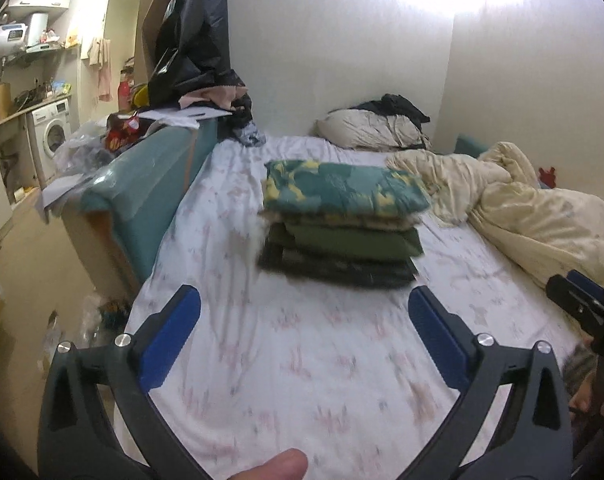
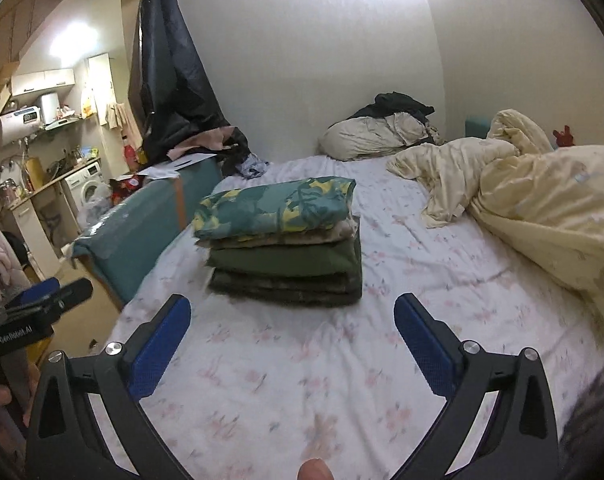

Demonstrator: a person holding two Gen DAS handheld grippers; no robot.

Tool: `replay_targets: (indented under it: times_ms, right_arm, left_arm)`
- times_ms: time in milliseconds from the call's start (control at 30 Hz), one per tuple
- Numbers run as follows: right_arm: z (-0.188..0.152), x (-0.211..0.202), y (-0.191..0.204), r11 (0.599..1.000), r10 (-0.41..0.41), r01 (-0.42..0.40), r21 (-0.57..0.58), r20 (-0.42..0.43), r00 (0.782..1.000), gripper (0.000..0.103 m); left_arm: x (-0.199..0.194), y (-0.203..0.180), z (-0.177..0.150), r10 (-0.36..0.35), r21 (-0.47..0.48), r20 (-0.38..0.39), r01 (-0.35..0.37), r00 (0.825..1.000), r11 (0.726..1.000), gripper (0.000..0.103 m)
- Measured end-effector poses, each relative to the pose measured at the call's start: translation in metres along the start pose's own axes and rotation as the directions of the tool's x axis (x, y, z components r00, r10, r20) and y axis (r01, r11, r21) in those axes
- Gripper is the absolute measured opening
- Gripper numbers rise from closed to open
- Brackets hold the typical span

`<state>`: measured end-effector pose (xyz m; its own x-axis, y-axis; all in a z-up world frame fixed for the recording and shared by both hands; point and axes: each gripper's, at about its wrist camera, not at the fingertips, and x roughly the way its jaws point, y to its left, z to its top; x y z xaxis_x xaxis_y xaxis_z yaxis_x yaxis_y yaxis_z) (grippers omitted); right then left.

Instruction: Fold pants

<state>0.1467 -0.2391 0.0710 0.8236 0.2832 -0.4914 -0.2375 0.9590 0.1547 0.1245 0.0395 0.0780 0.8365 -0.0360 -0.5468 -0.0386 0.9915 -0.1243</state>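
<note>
the left tongs (image 1: pixel 304 308) stood wide apart with nothing between them, hovering over bare sheet (image 1: pixel 302 360). the right tongs (image 2: pixel 292 316) were spread just as wide and just as empty. each pair showed at the edge of the other's view, so the 2 sat side by side at the near edge of the bed (image 2: pixel 382 360).

straight ahead of both lay the stack (image 2: pixel 282 244) of folded pants, 4 or so layers, a teal-and-yellow piece on top, olive and dark ones below. it rested on the sheet, apart from the tongs, with its long axis running across the view, left to right. from the left view it sat slightly right of centre; from the right view, slightly left. neither pair looked clearly nearer.

beyond, a cream duvet (image 2: pixel 542 208) was bunched to the right, well apart from the stack. no unfolded pants could be made out on the sheet, so the folding seemed done or between pieces.
</note>
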Motion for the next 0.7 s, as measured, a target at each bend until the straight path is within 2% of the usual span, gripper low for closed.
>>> replay_targets:
  times_ms: [100, 233, 300, 367, 467, 533, 700]
  right_arm:
    - [-0.015, -0.029, 0.007, 0.999, 0.035, -0.035, 0.023, -0.007, 0.999, 0.103]
    - [-0.041, -0.06, 0.018, 1.0, 0.013, -0.013, 0.009, -0.007, 1.0, 0.103]
    - [-0.056, -0.071, 0.026, 1.0, -0.009, 0.009, 0.0, -0.035, 0.999, 0.103]
    - [-0.071, -0.08, 0.032, 1.0, -0.019, 0.018, -0.01, -0.06, 0.998, 0.103]
    - [-0.092, -0.093, 0.039, 0.997, -0.073, 0.072, -0.013, -0.086, 0.994, 0.103]
    - [-0.101, -0.102, 0.044, 0.997, -0.07, 0.069, -0.021, -0.071, 0.995, 0.103]
    - [-0.119, -0.108, 0.051, 0.997, -0.068, 0.067, -0.025, -0.044, 0.997, 0.103]
  left_arm:
    - [-0.035, 0.002, -0.016, -0.001, 0.004, 0.007, 0.001, 1.0, 1.0, 0.102]
    - [-0.077, 0.003, -0.042, 0.038, 0.024, 0.04, -0.039, 0.998, 0.999, 0.102]
    - [-0.089, 0.004, -0.056, 0.043, 0.023, 0.025, -0.044, 0.999, 0.999, 0.102]
    - [-0.101, 0.002, -0.073, 0.083, 0.036, 0.031, -0.085, 0.996, 0.996, 0.102]
    - [-0.108, 0.002, -0.094, 0.083, 0.021, -0.003, -0.083, 0.997, 0.996, 0.102]
    - [-0.108, 0.001, -0.106, 0.073, 0.017, -0.025, -0.073, 0.997, 0.997, 0.102]
    - [-0.109, -0.007, -0.126, 0.078, 0.047, 0.006, -0.078, 0.997, 0.996, 0.102]
